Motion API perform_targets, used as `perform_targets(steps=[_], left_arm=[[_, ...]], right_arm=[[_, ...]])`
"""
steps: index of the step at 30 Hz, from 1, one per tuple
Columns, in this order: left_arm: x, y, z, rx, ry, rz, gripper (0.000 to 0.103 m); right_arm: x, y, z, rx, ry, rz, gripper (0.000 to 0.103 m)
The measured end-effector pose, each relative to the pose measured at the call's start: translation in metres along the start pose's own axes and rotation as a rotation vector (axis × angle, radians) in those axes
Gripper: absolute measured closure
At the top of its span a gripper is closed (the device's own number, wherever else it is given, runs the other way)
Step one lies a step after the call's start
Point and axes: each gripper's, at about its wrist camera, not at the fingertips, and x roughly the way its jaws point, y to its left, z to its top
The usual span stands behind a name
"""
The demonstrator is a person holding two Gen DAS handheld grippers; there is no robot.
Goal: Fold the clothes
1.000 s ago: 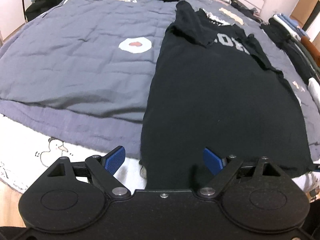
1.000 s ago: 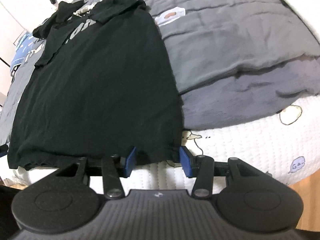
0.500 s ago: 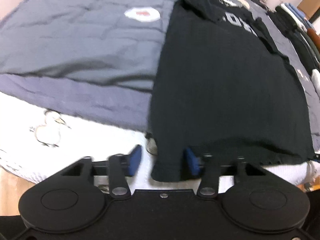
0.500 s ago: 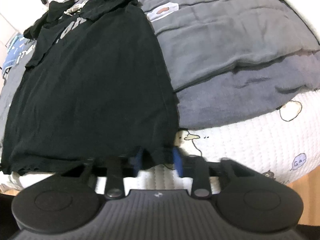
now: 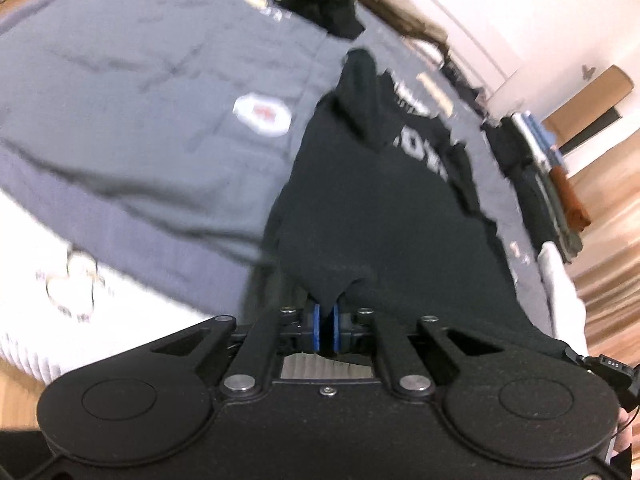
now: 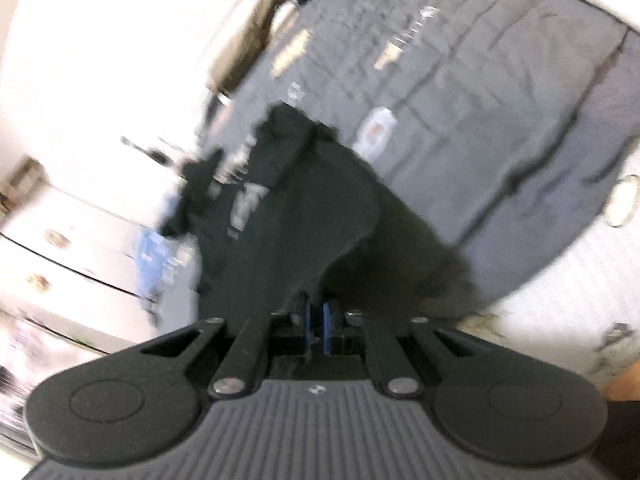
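Grey quilted bedspread (image 5: 132, 92) over a bed, with a white oval patch (image 5: 262, 114); white printed mattress cover (image 5: 60, 292) along the near edge. Wooden floor (image 5: 612, 248) to the right, white walls (image 5: 532, 8) behind. Brown furniture piece (image 5: 588, 96) against the wall. White cabinet fronts (image 6: 52, 236), blurred, in the right wrist view.

Left wrist view close over its claw (image 5: 326, 328), right wrist view likewise, both facing up the bed (image 5: 140, 92), sharing the black shirt (image 5: 384, 208)
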Motion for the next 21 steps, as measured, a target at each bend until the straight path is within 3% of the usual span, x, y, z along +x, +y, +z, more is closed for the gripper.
perform_targets(steps=[6,14,21], left_arm=[[0.022,-0.026,0.050,0.062,-0.051,0.013,0.097],[0.079,-0.057,0.128,0.155,-0.119,0.053,0.097],[0.134,-0.075,0.173,0.210,-0.151,0.085,0.097]], right_arm=[[0.023,0.027,0.038,-0.019,-0.045,0.040,0.097],[0.094,0.050,0.104,-0.069,-0.088,-0.005,0.097],[0.160,0.074,0.151,-0.173,-0.112,-0.035,0.097]])
